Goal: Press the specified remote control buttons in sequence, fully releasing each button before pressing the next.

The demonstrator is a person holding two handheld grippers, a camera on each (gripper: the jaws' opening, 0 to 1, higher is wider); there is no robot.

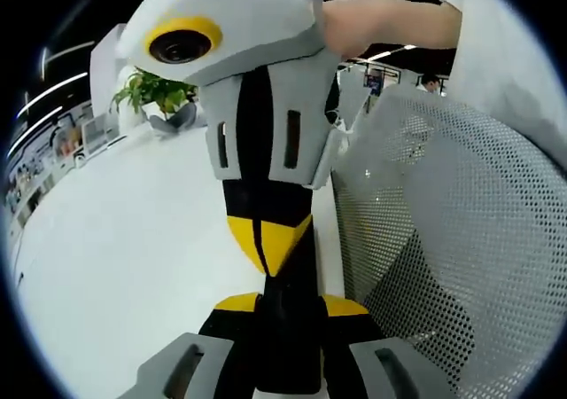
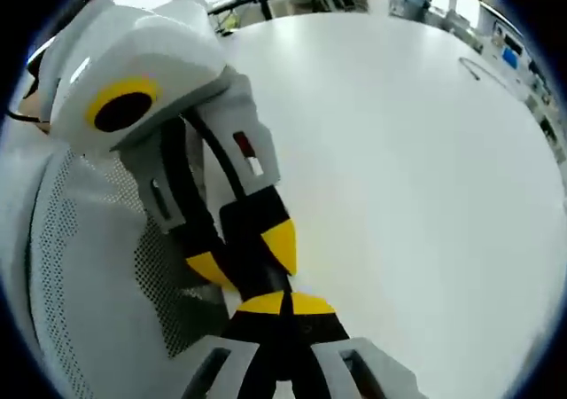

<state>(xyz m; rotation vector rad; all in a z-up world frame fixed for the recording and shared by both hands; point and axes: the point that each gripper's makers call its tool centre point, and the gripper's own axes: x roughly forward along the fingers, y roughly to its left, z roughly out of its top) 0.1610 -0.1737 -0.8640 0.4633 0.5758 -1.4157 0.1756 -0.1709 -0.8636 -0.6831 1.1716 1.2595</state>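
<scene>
A slim black object (image 1: 288,346), seemingly the remote control seen end-on, stands between the yellow-tipped jaws of my left gripper (image 1: 291,306), which grip it from both sides. No buttons show. From above, my right gripper (image 1: 266,259) points down with its jaws together, and its yellow tip rests at the object's upper end. In the right gripper view, my right gripper (image 2: 283,300) is shut at the bottom. The left gripper (image 2: 244,257) reaches in from the upper left and meets it tip to tip.
Under both grippers lies a wide white table (image 2: 399,195), also seen on the left (image 1: 115,239). A white mesh chair back (image 1: 461,239) stands close beside the grippers (image 2: 80,266). A person's arm (image 1: 381,18) holds the right gripper. A potted plant (image 1: 155,89) is far back.
</scene>
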